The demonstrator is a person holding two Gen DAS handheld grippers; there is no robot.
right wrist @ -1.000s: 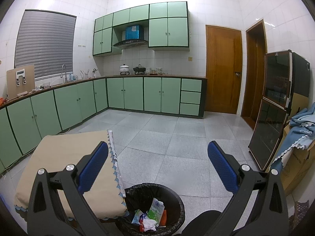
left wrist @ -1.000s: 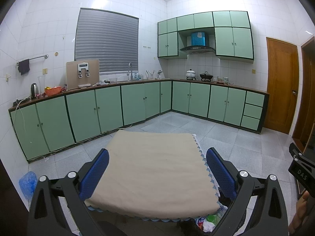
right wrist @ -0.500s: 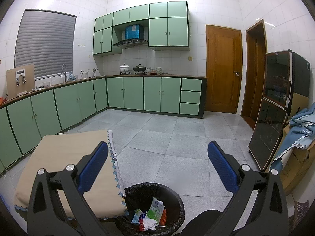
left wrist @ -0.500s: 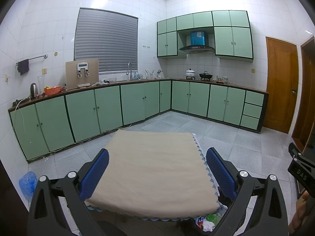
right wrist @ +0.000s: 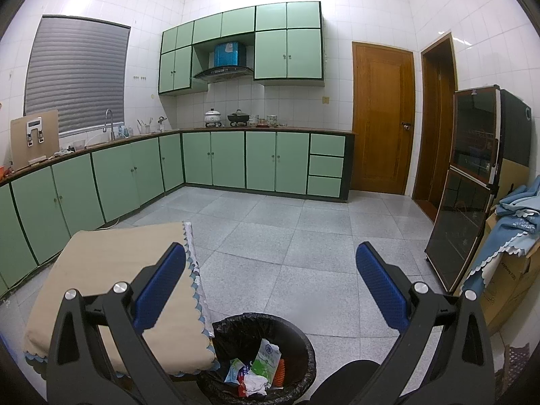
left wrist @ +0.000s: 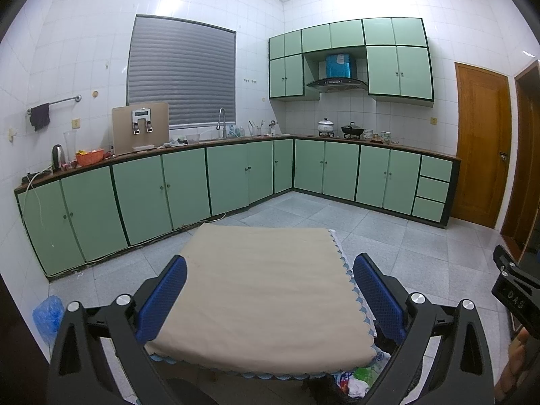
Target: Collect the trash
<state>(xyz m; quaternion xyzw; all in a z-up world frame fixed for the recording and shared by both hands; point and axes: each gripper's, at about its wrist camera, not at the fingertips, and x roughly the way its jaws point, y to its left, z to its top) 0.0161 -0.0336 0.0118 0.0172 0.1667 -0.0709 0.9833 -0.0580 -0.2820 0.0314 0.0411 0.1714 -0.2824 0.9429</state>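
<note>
A black-lined trash bin (right wrist: 303,344) stands on the floor right of the table, holding several wrappers and cartons (right wrist: 266,361); its edge shows in the left wrist view (left wrist: 357,381). The table (left wrist: 263,297) has a beige cloth with nothing on it. My left gripper (left wrist: 270,300) is open and empty above the table. My right gripper (right wrist: 270,290) is open and empty above the bin and the table's right edge (right wrist: 199,290).
Green cabinets (right wrist: 260,162) line the back and left walls. A dark glass cabinet (right wrist: 472,182) and a cardboard box with blue cloth (right wrist: 509,236) stand at right. A blue bag (left wrist: 49,314) lies on the floor at left. Grey tiled floor (right wrist: 320,236) lies ahead.
</note>
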